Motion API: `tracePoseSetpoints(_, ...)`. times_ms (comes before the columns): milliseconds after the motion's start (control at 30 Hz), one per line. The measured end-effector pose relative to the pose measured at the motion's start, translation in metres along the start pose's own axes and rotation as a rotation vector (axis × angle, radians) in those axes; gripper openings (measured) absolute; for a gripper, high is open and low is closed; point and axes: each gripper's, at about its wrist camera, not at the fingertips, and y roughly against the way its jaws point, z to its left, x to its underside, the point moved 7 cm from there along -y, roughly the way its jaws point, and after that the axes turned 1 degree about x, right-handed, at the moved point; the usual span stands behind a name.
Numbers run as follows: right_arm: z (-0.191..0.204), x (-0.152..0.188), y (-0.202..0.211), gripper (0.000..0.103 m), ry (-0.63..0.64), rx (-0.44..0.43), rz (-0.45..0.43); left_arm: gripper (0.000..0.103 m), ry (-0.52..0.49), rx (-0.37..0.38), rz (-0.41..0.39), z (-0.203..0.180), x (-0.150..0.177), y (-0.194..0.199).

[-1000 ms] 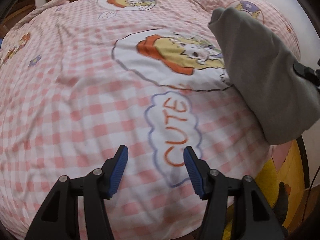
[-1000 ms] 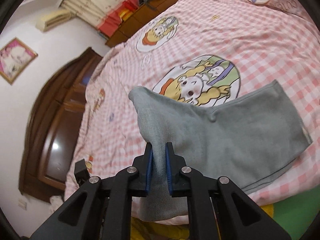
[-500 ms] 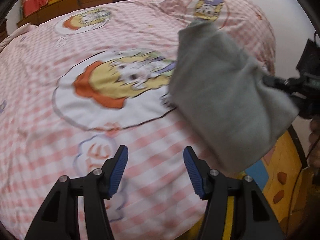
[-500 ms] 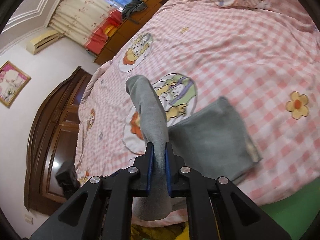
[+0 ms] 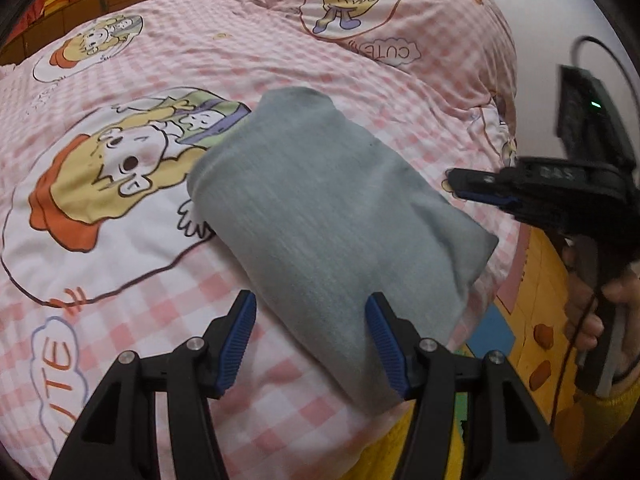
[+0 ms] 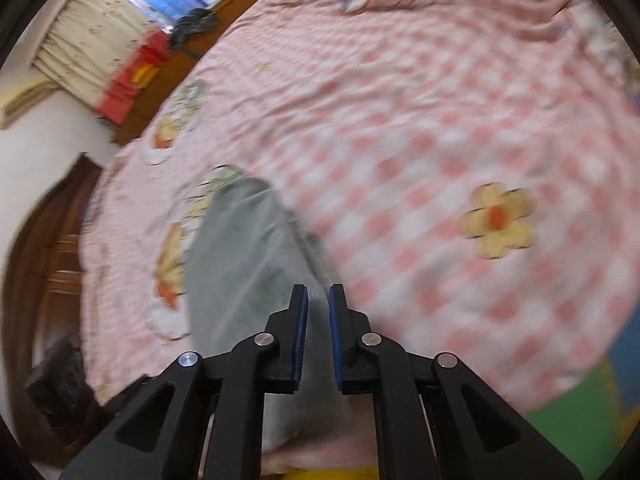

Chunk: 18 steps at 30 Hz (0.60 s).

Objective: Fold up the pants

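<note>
My right gripper is letting go of the pants, now lying folded; my left gripper is closing in.

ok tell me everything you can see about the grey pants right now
The pants are plain grey, soft knit-looking fabric, folded into a compact, puffy rectangular bundle with rounded fold edges. They lie flat on the pink checked bedspread near its edge, partly covering a cartoon print. The left gripper is wide open, its right finger over the bundle's near corner, contact unclear. The right gripper is nearly closed with a narrow gap at the far corner; the blurred right view leaves its grip unclear.
</note>
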Motion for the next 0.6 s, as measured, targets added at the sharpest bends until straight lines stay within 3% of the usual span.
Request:
tracePoseSetpoints(100,0.002,0.007,0.026,0.013,0.032,0.004,-0.029,0.061,0.014,0.011,-0.003,0.001,0.001,0.0)
tracePoseSetpoints(233,0.008,0.021,0.047,0.043,0.081,0.025,-0.036,0.061,0.022,0.009,-0.009,0.002,0.001,0.001)
tracePoseSetpoints(400,0.011,0.041,0.021,0.045,0.129,0.069,0.044,0.061,0.018,-0.004,-0.018,0.0,0.003,0.002)
tracePoseSetpoints(433,0.012,0.043,0.015,0.04,0.138,0.069,0.048,0.061,0.016,-0.004,-0.019,0.0,0.003,0.002)
tracePoseSetpoints(467,0.012,0.045,0.013,0.014,0.145,0.061,0.032,0.061,0.012,-0.007,-0.02,0.0,0.003,0.002)
tracePoseSetpoints(500,0.01,0.045,0.013,0.01,0.142,0.077,0.014,0.061,0.008,-0.008,-0.019,0.0,0.003,0.002)
tracePoseSetpoints(600,-0.002,0.051,0.01,0.01,0.114,0.116,-0.006,0.063,0.007,-0.009,-0.006,0.001,0.006,-0.002)
